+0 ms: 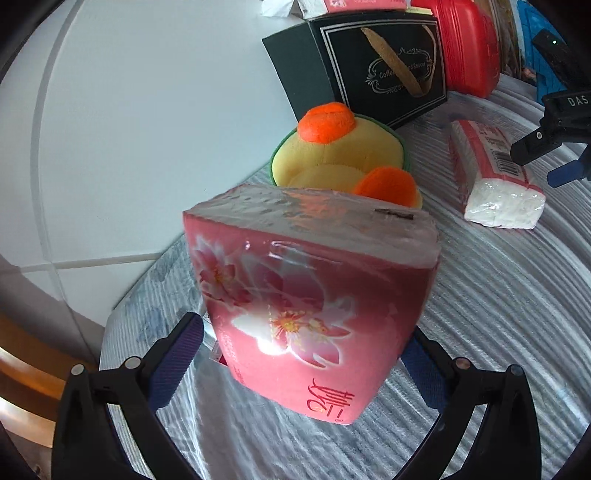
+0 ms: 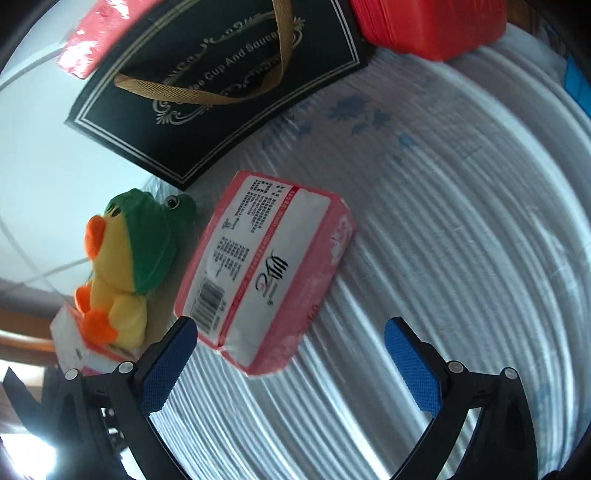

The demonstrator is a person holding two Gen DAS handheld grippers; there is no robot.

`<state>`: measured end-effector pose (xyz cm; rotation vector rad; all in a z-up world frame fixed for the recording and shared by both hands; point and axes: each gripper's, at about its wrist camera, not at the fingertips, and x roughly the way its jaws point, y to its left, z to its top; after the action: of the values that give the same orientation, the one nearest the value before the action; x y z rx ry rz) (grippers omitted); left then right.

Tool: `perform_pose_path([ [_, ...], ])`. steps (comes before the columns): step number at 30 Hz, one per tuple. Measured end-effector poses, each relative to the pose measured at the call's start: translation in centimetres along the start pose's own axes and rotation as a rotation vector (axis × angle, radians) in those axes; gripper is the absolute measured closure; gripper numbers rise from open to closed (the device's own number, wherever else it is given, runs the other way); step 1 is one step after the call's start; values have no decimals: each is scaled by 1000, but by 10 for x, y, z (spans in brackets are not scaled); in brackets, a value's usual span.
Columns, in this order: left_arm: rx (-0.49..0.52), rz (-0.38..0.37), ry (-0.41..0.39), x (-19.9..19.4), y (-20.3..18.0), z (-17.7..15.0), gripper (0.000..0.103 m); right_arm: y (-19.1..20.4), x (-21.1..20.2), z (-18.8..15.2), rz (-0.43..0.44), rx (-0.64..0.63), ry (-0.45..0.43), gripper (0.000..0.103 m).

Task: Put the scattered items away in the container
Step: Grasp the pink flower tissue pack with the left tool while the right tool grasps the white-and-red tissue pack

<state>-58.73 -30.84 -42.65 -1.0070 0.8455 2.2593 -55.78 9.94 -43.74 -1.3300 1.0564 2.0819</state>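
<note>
Ribbed white cloth (image 2: pixel 443 229) covers the table, with pale floor tiles beyond its edge. Left gripper (image 1: pixel 299 354) clamps a pink tissue pack (image 1: pixel 299 306) between its blue pads. Right gripper (image 2: pixel 291 347) hangs spread wide over a second pack (image 2: pixel 266 269) lying flat, touching nothing. Beside that pack sits a plush duck (image 2: pixel 125 266). Behind stands a black gift bag (image 2: pixel 221 85) with more pink packs showing at its top; a red case (image 2: pixel 432 26) sits next to it

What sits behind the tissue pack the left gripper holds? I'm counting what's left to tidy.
Behind the tissue pack sits a plush duck, with a black gift bag further back. The pack covers the duck's lower part and the cloth beneath it.
</note>
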Motion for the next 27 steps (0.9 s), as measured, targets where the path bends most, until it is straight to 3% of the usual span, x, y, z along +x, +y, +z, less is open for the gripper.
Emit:
perform_pose_path([
  [6, -5, 71, 52, 17, -20, 0, 1, 9, 24, 7, -16, 33, -7, 0],
  [9, -10, 76, 47, 16, -20, 2, 2, 34, 28, 9, -57, -92, -64, 0],
  [12, -27, 71, 45, 15, -20, 6, 3, 40, 36, 12, -69, -105, -68, 0],
  [14, -33, 87, 40, 13, -20, 7, 15, 41, 37, 13, -50, -130, -67, 3],
  [18, -159, 47, 23, 5, -8, 3, 22, 38, 29, 6, -19, -193, -80, 13],
  [22, -200, 28, 1, -10, -17, -4, 26, 44, 17, -7, -33, -277, -87, 21],
  [27, -280, 22, -3, -27, -37, -14, 26, 38, 3, -26, -26, -333, -57, 23],
])
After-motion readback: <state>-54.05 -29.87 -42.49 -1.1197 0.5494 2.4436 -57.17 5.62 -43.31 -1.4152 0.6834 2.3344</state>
